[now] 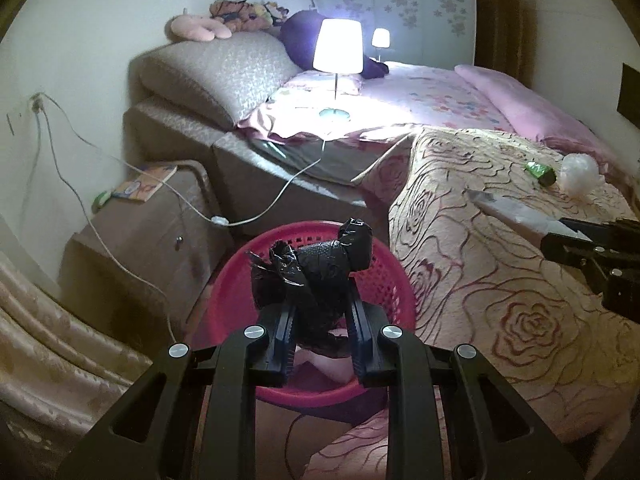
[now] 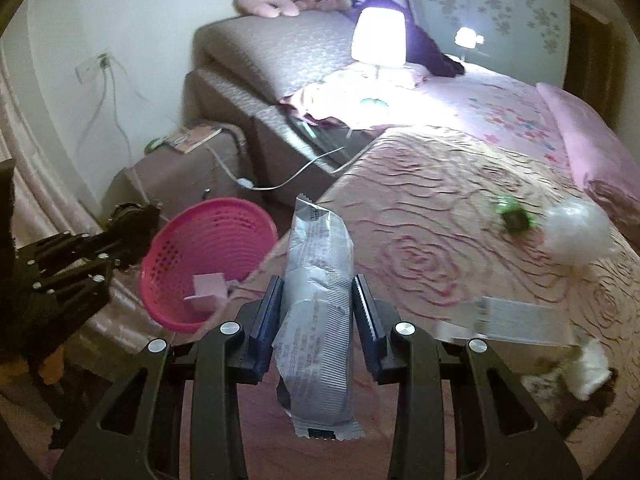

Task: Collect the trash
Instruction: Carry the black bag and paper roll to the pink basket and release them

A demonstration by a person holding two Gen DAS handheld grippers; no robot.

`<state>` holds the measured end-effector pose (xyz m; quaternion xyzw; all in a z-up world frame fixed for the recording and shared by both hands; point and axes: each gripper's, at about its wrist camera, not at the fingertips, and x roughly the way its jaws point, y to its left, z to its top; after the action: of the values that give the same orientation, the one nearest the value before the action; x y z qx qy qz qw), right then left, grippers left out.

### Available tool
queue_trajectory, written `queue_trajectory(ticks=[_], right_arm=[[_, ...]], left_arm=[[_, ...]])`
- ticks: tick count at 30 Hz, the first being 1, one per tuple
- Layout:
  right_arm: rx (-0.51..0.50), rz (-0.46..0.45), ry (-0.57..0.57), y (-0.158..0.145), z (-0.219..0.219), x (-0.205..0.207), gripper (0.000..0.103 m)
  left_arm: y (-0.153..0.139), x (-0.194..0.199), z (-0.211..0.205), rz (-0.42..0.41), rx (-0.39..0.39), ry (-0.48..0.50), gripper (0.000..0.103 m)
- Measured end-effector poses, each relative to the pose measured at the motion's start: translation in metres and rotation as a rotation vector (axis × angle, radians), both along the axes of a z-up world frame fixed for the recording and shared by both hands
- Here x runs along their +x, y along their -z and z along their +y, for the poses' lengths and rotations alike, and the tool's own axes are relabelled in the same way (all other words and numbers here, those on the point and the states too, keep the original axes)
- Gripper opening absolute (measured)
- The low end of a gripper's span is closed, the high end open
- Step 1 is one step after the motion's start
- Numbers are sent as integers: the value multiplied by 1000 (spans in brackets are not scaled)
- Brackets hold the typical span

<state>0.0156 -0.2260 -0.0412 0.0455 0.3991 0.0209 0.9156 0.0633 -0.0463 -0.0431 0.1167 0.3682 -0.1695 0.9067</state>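
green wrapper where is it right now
The green wrapper lies on the rose-patterned bedspread, far right, just left of the white crumpled bag.

Both views taken from wrists, angled downward along fingers, close over pink basket [image 1: 240,240] beside bed [image 1: 500,280]; basket, bed, lit lamp [image 2: 380,38] shared.

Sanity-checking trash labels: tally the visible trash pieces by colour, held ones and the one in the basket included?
Black: 1, crumpled black plastic bag in the left gripper
Silver: 1, silver foil snack wrapper in the right gripper
Green: 1, green wrapper
White: 1, white plastic wad
Pink: 1, pink paper scrap in the pink plastic basket
Total: 5
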Motion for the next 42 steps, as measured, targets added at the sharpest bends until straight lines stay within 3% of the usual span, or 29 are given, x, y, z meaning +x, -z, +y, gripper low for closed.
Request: queue_trajectory(ticks=[11, 22, 28, 32, 42], right_arm=[[-11, 16, -124, 5, 53, 39, 35], [-50, 92, -162, 35, 76, 72, 36], [-40, 101, -157, 42, 77, 75, 42], [-18, 95, -137, 42, 75, 75, 53], [27, 67, -104, 33, 57, 60, 55]], left_arm=[[24, 22, 20, 48, -19, -68, 21], [45, 39, 31, 95, -48, -105, 23], [48, 41, 32, 94, -43, -112, 43], [45, 39, 32, 77, -35, -118, 65], [37, 38, 39, 59, -45, -146, 72]])
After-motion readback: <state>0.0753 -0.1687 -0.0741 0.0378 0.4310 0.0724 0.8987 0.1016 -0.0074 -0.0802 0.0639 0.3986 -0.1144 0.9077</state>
